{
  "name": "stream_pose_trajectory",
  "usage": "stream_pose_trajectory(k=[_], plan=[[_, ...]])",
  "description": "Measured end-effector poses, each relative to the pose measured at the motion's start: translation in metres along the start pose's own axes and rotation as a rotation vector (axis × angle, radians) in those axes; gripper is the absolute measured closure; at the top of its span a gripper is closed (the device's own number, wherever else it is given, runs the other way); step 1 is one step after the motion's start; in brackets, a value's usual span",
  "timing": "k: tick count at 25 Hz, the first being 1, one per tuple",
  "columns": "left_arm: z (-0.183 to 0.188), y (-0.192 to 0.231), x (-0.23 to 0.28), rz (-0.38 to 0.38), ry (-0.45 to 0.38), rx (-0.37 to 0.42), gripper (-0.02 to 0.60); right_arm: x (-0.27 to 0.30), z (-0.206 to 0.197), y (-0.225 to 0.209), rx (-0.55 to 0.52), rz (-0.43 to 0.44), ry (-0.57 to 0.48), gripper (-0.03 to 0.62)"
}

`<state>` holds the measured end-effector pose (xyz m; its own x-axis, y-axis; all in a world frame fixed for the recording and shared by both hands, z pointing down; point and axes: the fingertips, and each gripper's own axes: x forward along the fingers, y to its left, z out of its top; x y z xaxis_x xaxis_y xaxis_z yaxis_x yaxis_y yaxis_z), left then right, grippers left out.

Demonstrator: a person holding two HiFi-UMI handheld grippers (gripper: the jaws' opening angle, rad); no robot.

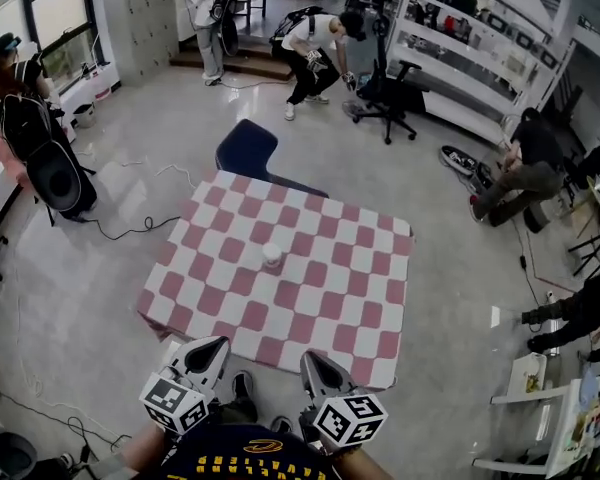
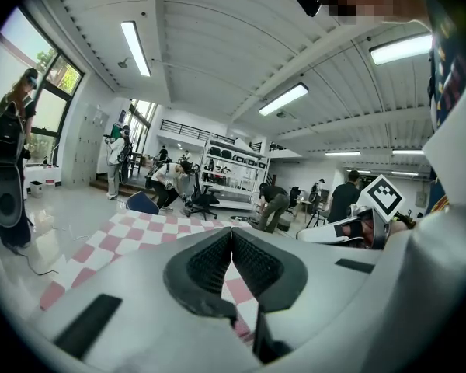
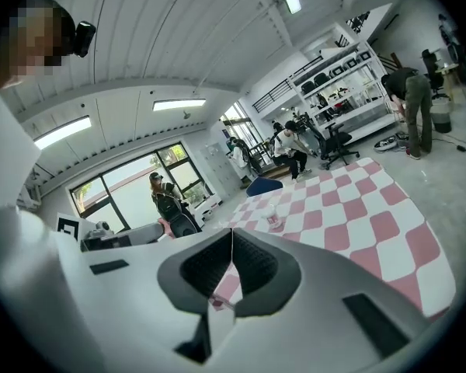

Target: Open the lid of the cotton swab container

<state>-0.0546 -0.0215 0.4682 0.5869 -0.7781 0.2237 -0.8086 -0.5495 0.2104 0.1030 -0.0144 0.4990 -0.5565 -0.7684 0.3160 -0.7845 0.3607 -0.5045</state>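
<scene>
A small clear cotton swab container [image 1: 272, 257] with a white lid stands upright near the middle of the pink-and-white checked table [image 1: 360, 268]. It also shows far off in the right gripper view as a small clear container [image 3: 273, 220]. My left gripper [image 1: 216, 346] and right gripper [image 1: 311, 358] hang side by side at the table's near edge, well short of the container. Both are shut with nothing between their jaws. In the left gripper view the left gripper [image 2: 232, 232] points across the table and the container does not show there.
A dark blue chair [image 1: 246, 150] stands at the table's far side. Several people work around the room, one with a large black bag [image 1: 55, 176] at the left. A black office chair [image 1: 387, 98] and shelving stand at the back right. Cables lie on the floor.
</scene>
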Motion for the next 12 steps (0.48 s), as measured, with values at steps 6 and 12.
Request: stream_pose_trajectory(k=[6,12], plan=[[0.01,0.079,0.036,-0.002,0.005,0.006,0.578,0.048,0.023,-0.008,-0.005,-0.083,-0.006,0.583],[-0.003,0.132,0.084,-0.038,0.049,0.023,0.578,0.074,0.047,-0.018,-0.014,-0.169,-0.025,0.583]])
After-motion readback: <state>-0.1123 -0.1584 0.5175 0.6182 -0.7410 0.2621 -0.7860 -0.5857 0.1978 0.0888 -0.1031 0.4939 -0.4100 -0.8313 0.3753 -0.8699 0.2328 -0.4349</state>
